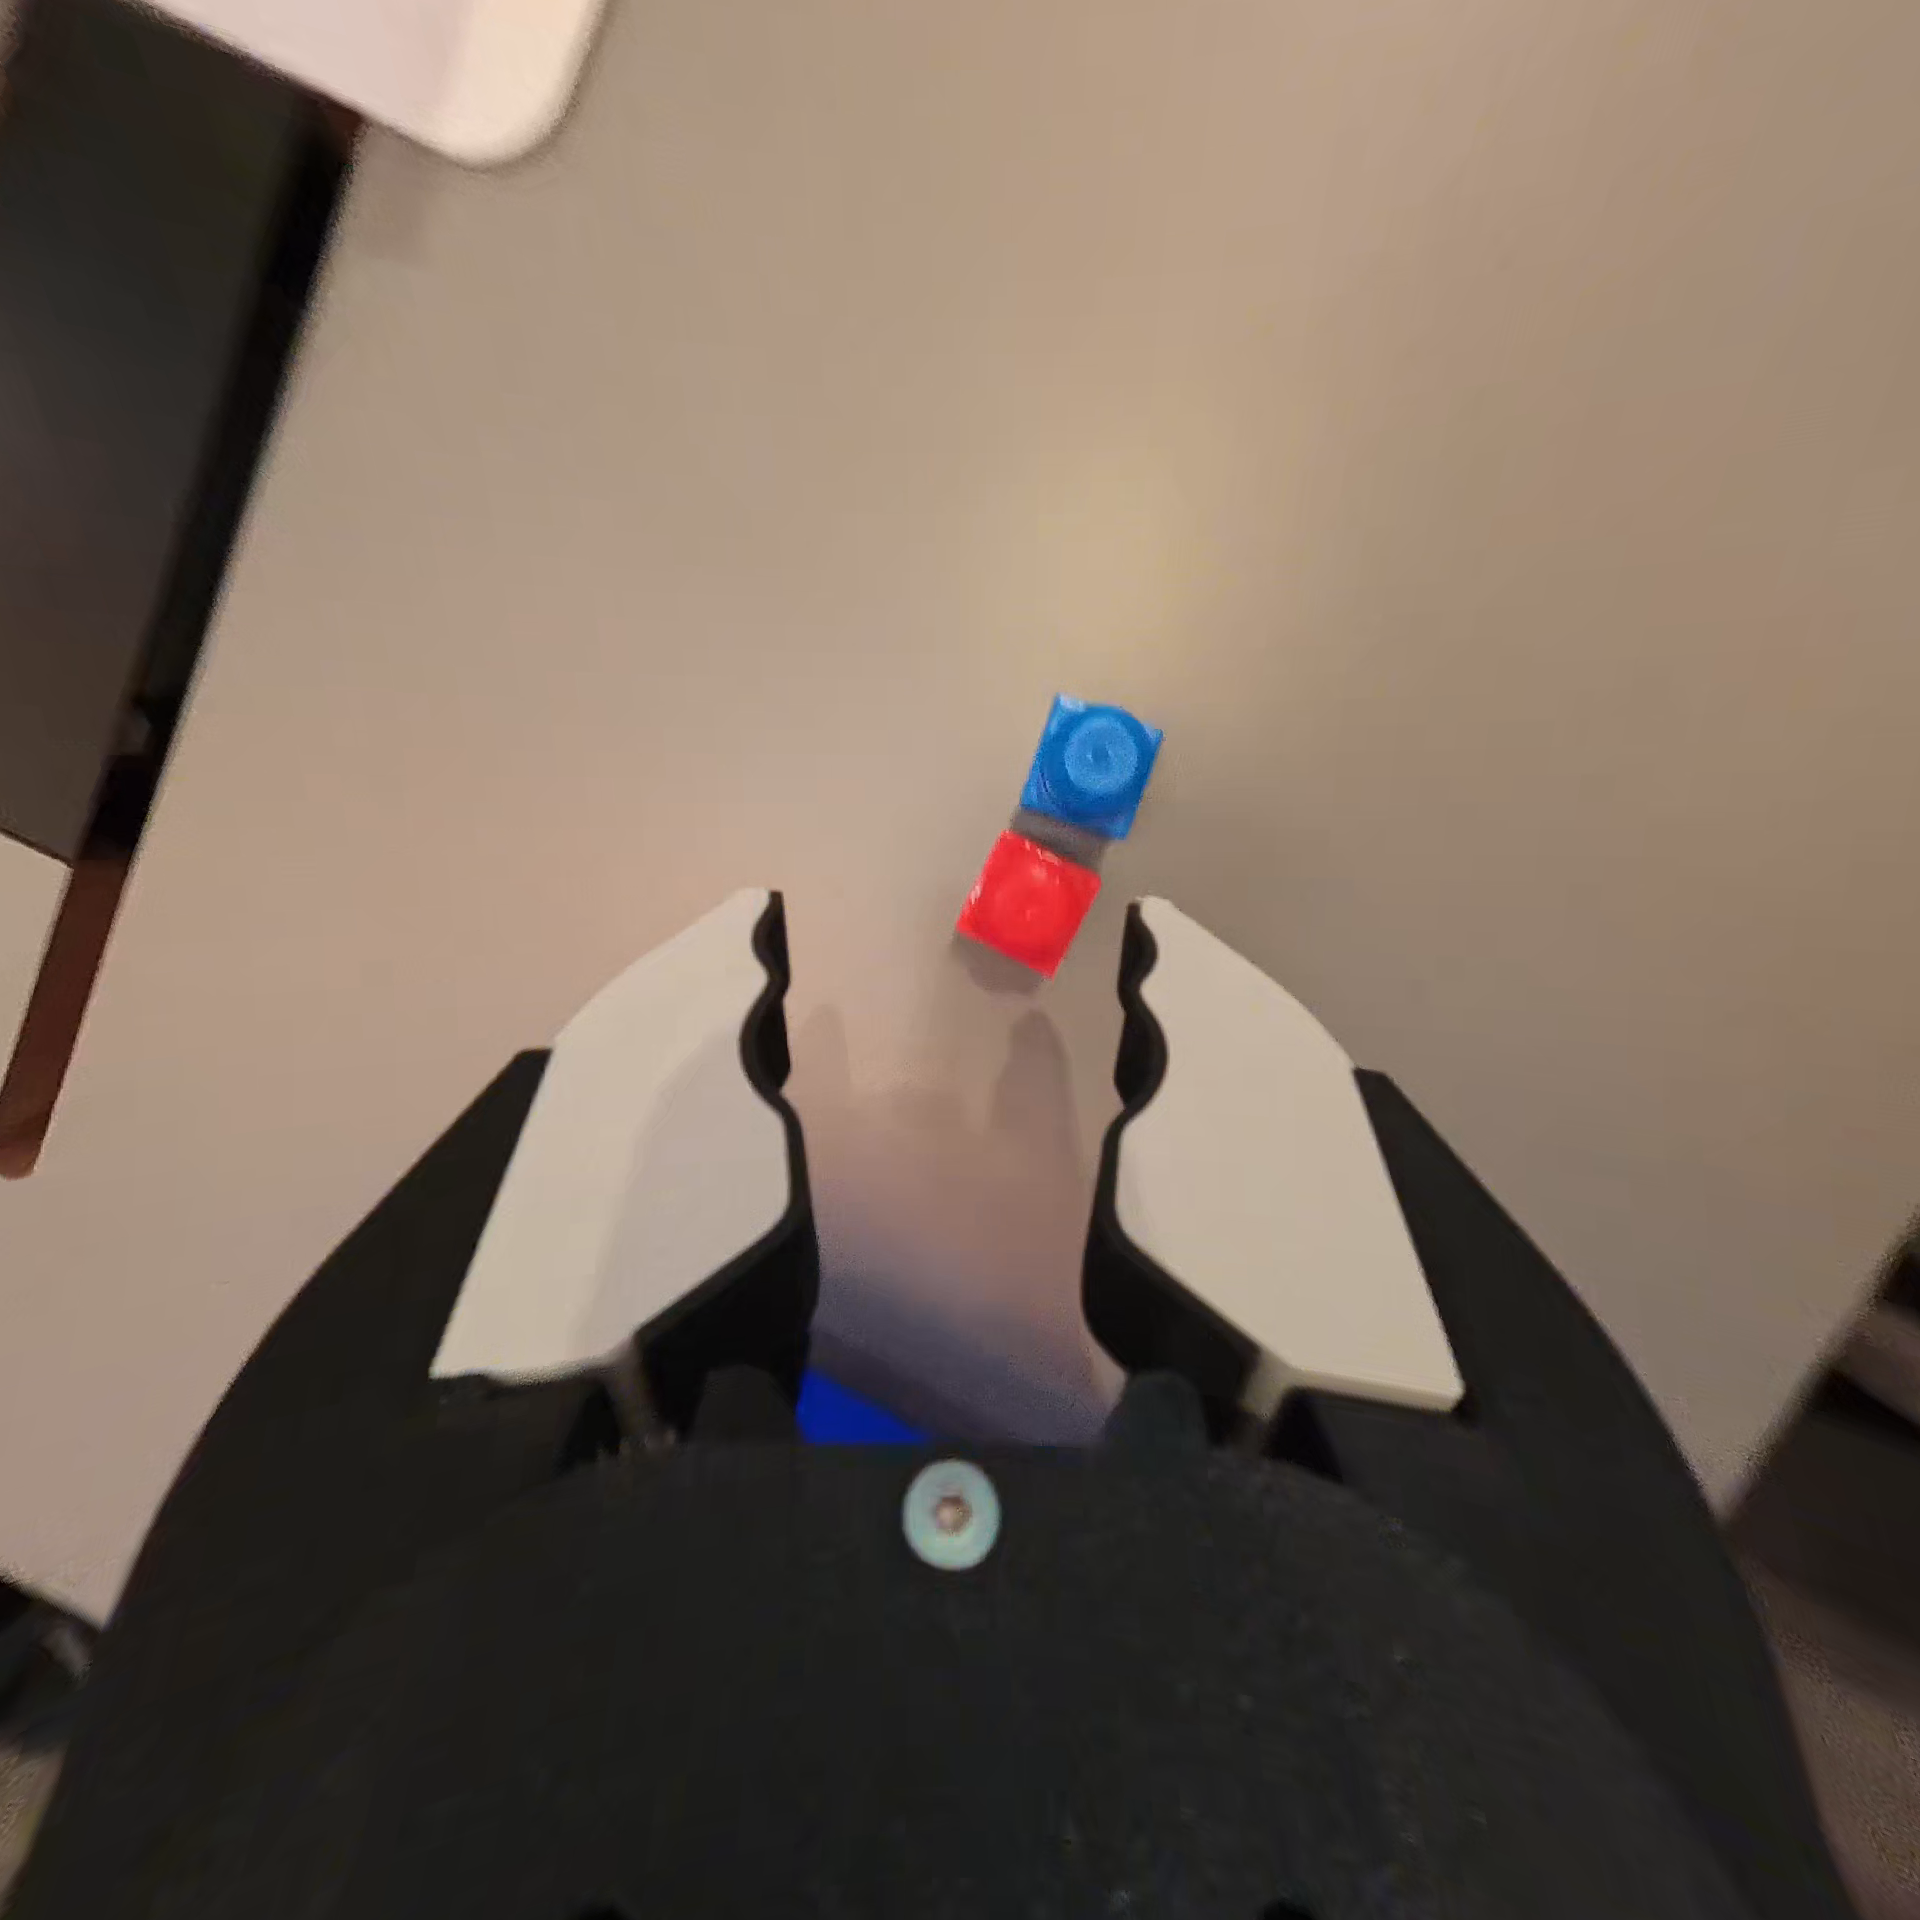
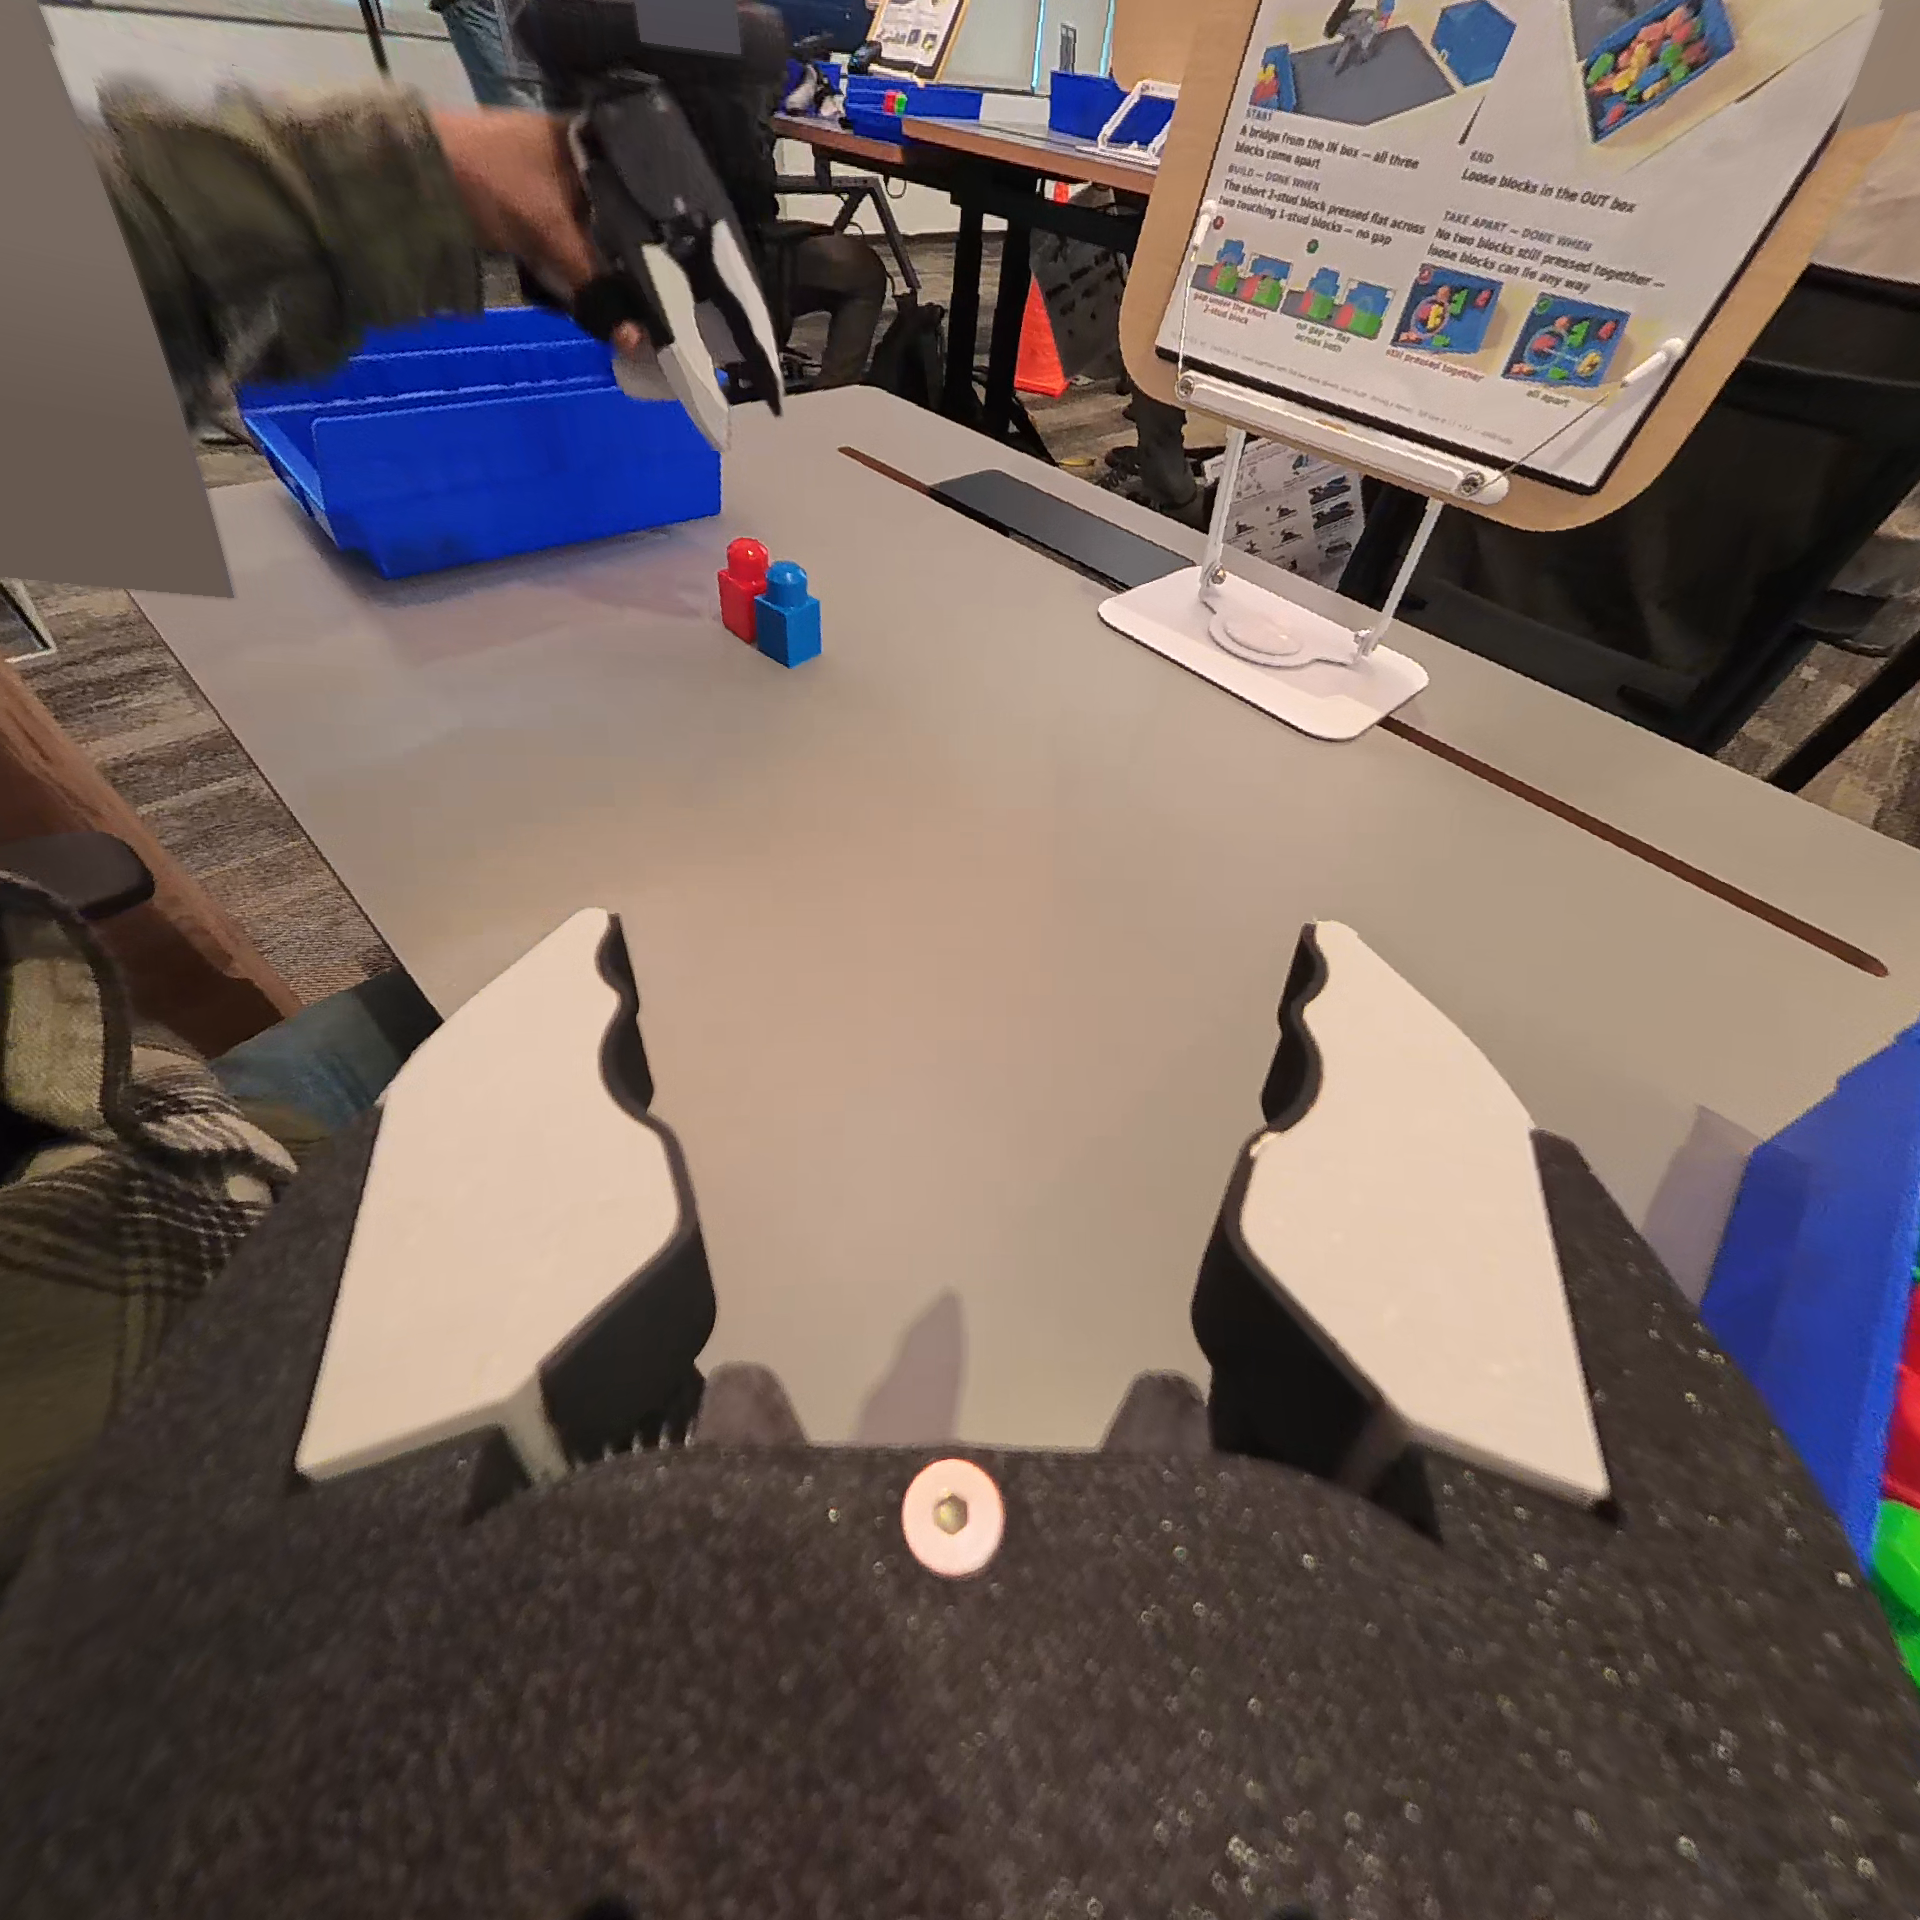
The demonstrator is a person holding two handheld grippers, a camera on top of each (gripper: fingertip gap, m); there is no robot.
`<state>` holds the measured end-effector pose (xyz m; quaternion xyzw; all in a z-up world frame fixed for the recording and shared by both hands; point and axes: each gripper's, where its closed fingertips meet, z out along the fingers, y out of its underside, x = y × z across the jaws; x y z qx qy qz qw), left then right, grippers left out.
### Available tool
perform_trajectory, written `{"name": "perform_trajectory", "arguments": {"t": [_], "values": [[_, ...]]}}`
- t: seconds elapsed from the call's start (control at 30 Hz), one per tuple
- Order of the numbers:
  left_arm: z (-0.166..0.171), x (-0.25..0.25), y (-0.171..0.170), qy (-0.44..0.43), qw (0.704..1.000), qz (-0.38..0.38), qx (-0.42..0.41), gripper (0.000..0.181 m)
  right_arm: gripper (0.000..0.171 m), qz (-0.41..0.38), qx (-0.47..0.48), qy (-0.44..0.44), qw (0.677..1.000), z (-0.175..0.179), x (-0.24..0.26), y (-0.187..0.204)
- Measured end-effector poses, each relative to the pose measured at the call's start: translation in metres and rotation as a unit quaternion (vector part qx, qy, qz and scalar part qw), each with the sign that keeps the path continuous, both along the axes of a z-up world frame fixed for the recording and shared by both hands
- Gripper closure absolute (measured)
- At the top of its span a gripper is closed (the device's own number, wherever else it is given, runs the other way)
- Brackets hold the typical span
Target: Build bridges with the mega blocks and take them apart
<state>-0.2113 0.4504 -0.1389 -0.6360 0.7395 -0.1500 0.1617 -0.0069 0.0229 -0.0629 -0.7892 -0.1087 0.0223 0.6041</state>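
Observation:
A red one-stud block and a blue one-stud block stand upright side by side on the grey table. In the right wrist view the red block and the blue block touch. My left gripper is open and empty, looking down from above the blocks, with the red block just ahead of its tips. It also shows in the right wrist view, raised above the table. My right gripper is open and empty, low over the near table, well short of the blocks.
A blue bin stands at the far left of the table. Another blue bin with coloured blocks sits at the right edge. A white stand holds an instruction board. A dark slot runs across the table. A person's sleeve holds the left gripper. My right fingertips sit around 50 cm from my left ones.

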Motion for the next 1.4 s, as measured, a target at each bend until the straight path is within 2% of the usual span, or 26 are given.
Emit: {"name": "perform_trajectory", "arguments": {"t": [0.03,0.1,0.17,0.33,0.53,0.67,0.83,1.27,1.4], "values": [[-0.001,0.003,-0.001,-0.039,0.999,0.006,0.005,0.121,0.055,0.002,0.0,0.0,1.0,0.0,-0.001,0.001],[-0.01,0.004,-0.006,-0.097,0.995,0.012,0.008,0.122,0.055,0.005,-0.001,-0.001,1.0,0.001,-0.003,0.004],[-0.028,-0.004,-0.009,-0.105,0.994,0.02,0.015,0.121,0.055,0.009,-0.003,-0.003,1.0,0.001,-0.004,0.007],[-0.073,-0.028,-0.01,-0.036,0.999,0.018,0.023,0.121,0.055,0.015,-0.006,-0.009,1.0,0.005,-0.008,0.013],[-0.097,-0.035,-0.006,0.026,0.999,0.005,0.022,0.13,0.055,0.017,-0.011,-0.012,1.0,0.004,-0.011,0.015],[-0.104,-0.034,-0.001,0.041,0.999,0.003,0.026,0.15,0.055,0.012,-0.011,-0.014,1.0,0.005,-0.01,0.013],[-0.108,-0.031,-0.007,0.048,0.999,-0.009,0.021,0.162,0.056,0.01,-0.011,-0.013,1.0,0.006,-0.009,0.012],[-0.114,-0.029,-0.015,0.065,0.998,-0.023,0.014,0.16,0.057,0.016,-0.013,-0.013,1.0,0.004,-0.011,0.012],[-0.114,-0.033,-0.014,0.067,0.997,-0.028,0.009,0.151,0.057,0.017,-0.014,-0.011,1.0,0.003,-0.011,0.012]]}}
